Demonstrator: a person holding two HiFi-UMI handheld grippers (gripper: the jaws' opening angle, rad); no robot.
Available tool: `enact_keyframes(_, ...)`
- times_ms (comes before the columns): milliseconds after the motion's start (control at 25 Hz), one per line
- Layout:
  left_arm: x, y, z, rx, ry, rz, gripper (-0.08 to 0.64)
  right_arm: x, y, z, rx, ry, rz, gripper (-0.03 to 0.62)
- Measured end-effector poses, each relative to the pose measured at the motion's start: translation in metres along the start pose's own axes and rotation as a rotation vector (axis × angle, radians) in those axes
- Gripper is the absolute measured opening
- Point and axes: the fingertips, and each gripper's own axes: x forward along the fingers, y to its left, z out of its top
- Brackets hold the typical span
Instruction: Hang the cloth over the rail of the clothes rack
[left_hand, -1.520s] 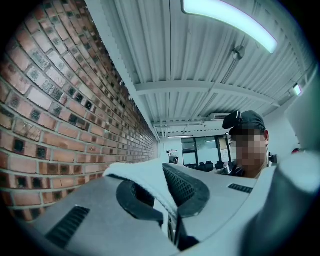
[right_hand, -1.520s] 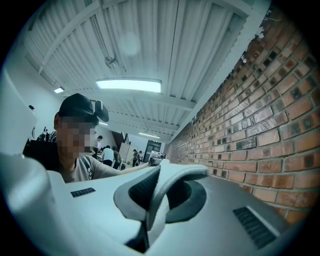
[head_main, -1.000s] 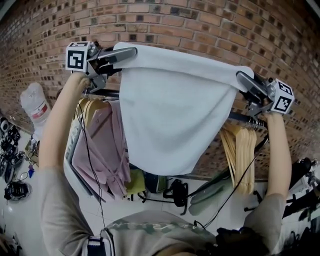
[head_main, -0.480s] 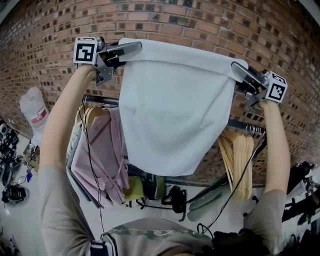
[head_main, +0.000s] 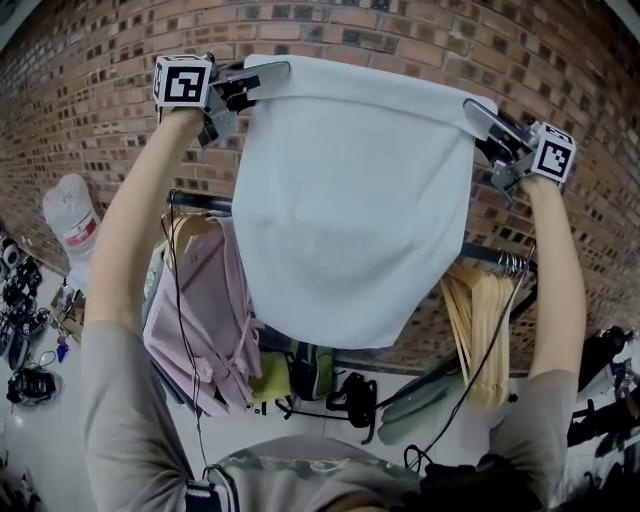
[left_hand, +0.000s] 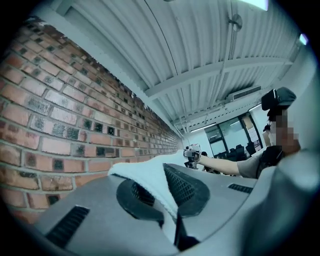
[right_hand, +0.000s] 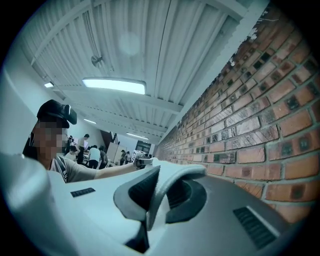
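The white cloth (head_main: 350, 200) hangs spread before the brick wall (head_main: 90, 60), its top edge above the rail (head_main: 200, 202). The left gripper (head_main: 274, 73) has its fingers clamped on the cloth's top left corner, and the right gripper (head_main: 478, 114) on its top right corner.

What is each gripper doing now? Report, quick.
Left gripper: shut on the cloth, top left corner.
Right gripper: shut on the cloth, top right corner.
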Motion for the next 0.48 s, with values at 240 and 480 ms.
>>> enact_keyframes(240, 0.009, 0.029, -0.042, -0.084, 0.026, 0.000, 0.015, 0.009, -0.036, -0.040, 0.051, 0.035, -0.020, 0.018)
enact_keyframes(480, 0.018, 0.053, -0.119, -0.174, 0.128, 0.001, 0.015, 0.009, -0.069, -0.129, 0.246, 0.096, -0.063, 0.018)
